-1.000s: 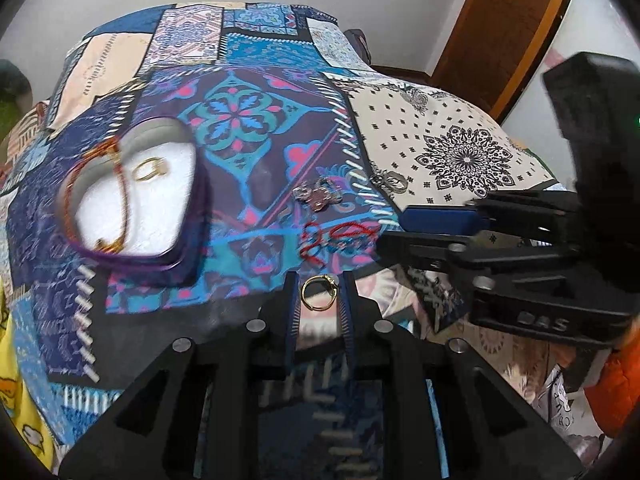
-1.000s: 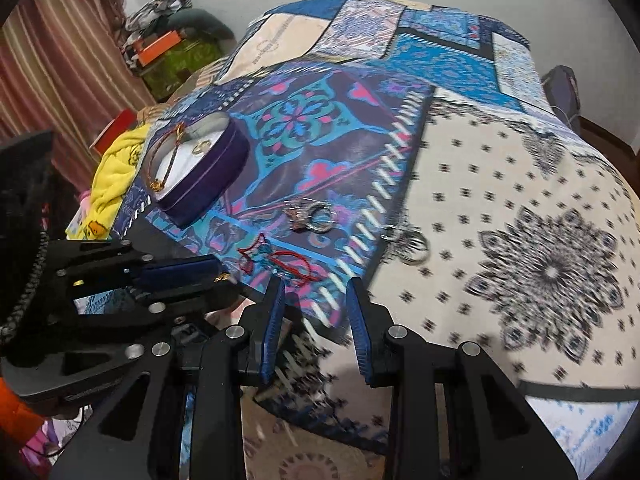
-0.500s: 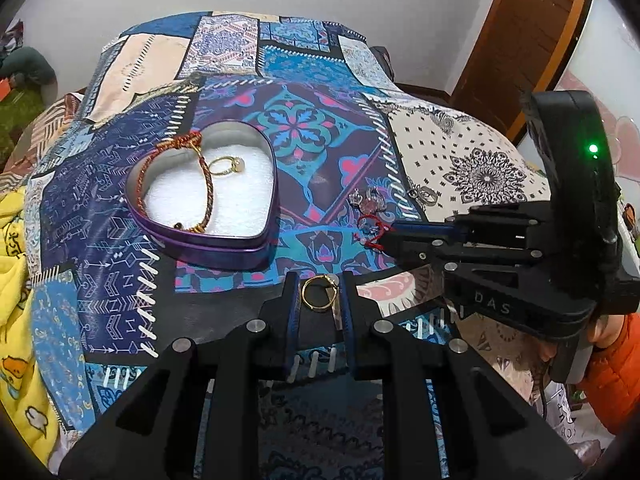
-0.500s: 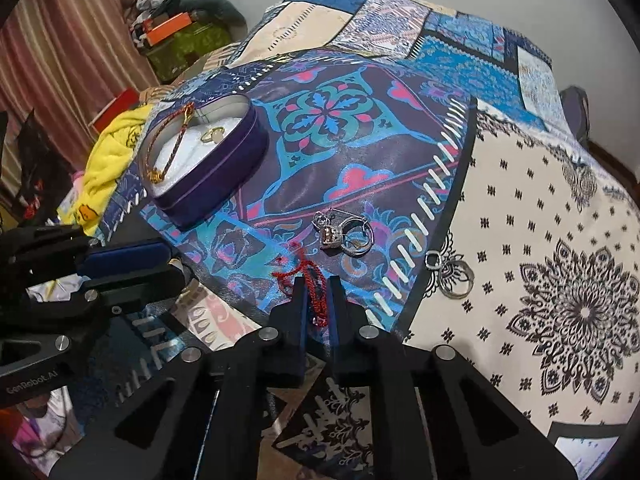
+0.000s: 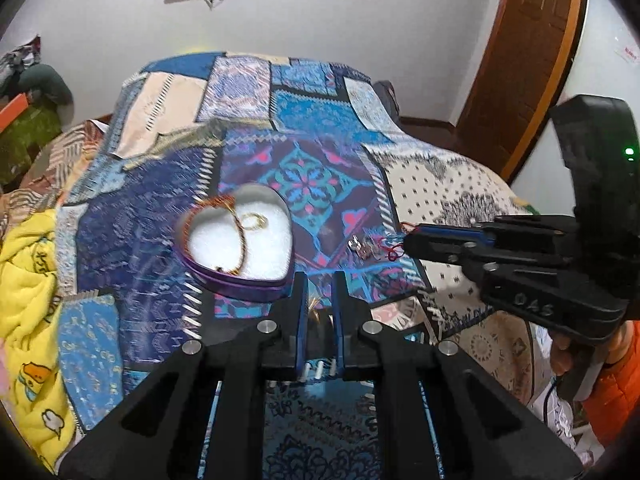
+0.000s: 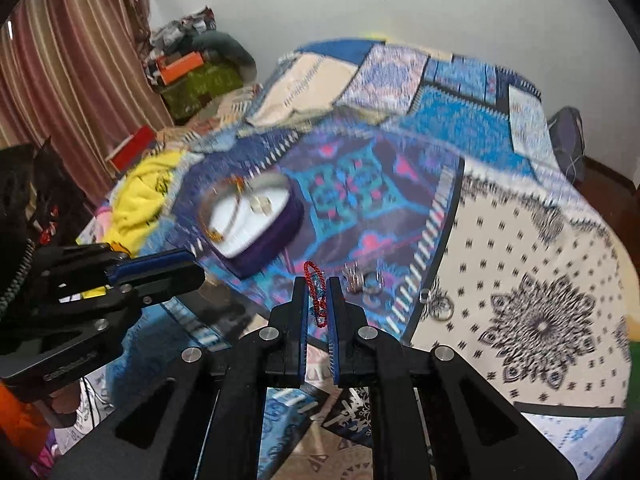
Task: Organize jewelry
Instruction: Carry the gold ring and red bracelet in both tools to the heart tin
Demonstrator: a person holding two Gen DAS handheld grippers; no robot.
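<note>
A purple heart-shaped tin (image 5: 240, 276) with white lining sits on the patchwork bedspread (image 5: 304, 176); it holds a red-gold bracelet (image 5: 236, 236) and a gold ring (image 5: 256, 222). It also shows in the right wrist view (image 6: 276, 246). My left gripper (image 5: 319, 300) is shut on a gold ring (image 5: 318, 306), blurred, just in front of the tin. My right gripper (image 6: 318, 300) is shut on a red cord bracelet (image 6: 314, 292) and holds it above the bedspread. Silver pieces (image 6: 358, 280) and silver rings (image 6: 440, 304) lie on the cloth to the right.
A yellow blanket (image 5: 28, 292) lies at the bed's left edge. Clothes and boxes (image 6: 192, 64) are piled beside a striped curtain (image 6: 68, 60). A wooden door (image 5: 532, 60) stands at the far right. The right gripper body (image 5: 540, 272) is right of the left one.
Both grippers have lifted and drawn back from the bed, so the tin looks smaller. The right gripper closed on the red cord bracelet and raised it off the cloth.
</note>
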